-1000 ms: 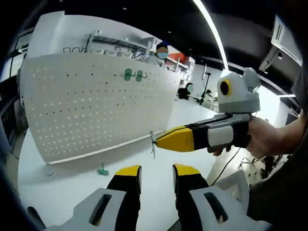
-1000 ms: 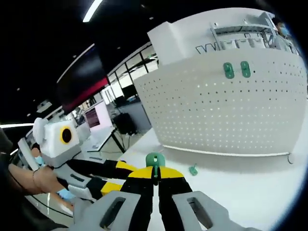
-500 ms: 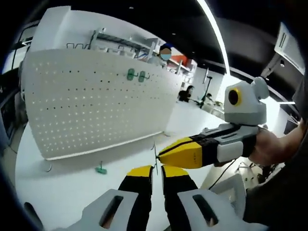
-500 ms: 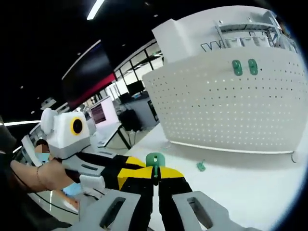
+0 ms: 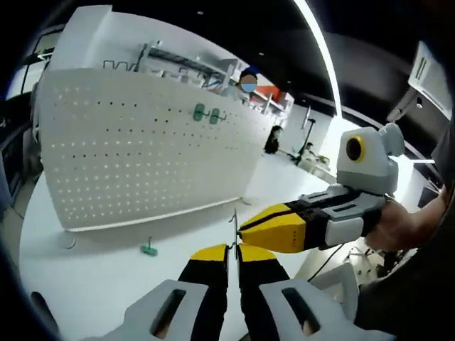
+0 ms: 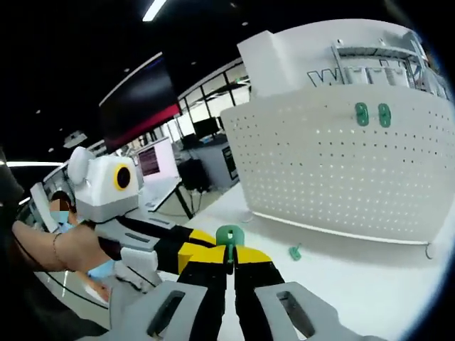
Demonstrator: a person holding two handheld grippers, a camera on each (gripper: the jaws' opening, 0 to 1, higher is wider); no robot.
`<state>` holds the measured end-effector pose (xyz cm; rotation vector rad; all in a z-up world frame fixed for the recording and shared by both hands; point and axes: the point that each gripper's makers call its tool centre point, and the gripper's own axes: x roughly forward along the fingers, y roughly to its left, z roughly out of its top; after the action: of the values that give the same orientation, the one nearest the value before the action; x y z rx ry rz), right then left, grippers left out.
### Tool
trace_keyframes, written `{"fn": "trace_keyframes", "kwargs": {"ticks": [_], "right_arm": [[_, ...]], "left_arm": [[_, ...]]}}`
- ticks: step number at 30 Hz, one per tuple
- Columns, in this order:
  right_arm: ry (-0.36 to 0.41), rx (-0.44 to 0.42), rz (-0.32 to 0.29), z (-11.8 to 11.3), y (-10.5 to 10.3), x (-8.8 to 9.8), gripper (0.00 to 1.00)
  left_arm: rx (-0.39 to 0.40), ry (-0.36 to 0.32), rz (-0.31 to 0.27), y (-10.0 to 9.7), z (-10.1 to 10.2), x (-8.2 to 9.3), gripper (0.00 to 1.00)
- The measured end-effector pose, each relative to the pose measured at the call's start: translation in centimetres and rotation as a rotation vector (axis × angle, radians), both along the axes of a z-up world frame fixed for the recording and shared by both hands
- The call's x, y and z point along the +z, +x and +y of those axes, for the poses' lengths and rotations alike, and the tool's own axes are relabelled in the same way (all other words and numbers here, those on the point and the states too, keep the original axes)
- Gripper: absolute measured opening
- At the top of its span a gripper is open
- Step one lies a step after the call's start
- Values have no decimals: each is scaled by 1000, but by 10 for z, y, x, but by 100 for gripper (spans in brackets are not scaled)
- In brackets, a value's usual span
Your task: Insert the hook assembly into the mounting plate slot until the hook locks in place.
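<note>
The thin metal hook [image 5: 232,222] is hard to see. In the left gripper view it is just a skinny wire between the tips of the two grippers, and its lower end is hidden by the yellow tips. The green plate [image 6: 229,236] it belongs to sticks up from the right gripper [image 6: 229,257], but its bottom part is hidden between that gripper's closed jaws. I cannot tell how the wire and the green piece join.

The right gripper's jaws are squeezed together on the green plate. The left gripper [image 5: 232,250] has its jaws very close, with only a thin gap, and the wire sits right at that gap. I cannot tell for sure that it is gripping the wire.

Counting: two grippers, both held up over the white table [image 5: 99,273]. One white board full of holes [image 5: 142,156] stands at the far side. Two green pieces [image 5: 206,113] hang side by side high on the board. One more small green piece [image 5: 148,249] lies on the table near the bottom of the board. It is too small to make out its shape.

A hand [image 6: 75,249] holds the left gripper, at the left in the right gripper view.
</note>
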<state>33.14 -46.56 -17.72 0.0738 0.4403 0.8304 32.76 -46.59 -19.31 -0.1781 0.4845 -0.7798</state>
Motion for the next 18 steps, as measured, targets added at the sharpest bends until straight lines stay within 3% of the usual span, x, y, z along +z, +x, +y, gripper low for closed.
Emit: {"fn": "trace_keyframes", "kwargs": {"ticks": [6,13,18], "right_arm": [[-13,10,-40,1,3,5,1],[-44,23,-88,3,6,10,2],[-30,19,-84,4,8,12,3]], "left_arm": [[4,-6,-19,3,0,5,2],[21,-61,32,6,2,6,2],[26,-66,19,8,2,8,2]]}}
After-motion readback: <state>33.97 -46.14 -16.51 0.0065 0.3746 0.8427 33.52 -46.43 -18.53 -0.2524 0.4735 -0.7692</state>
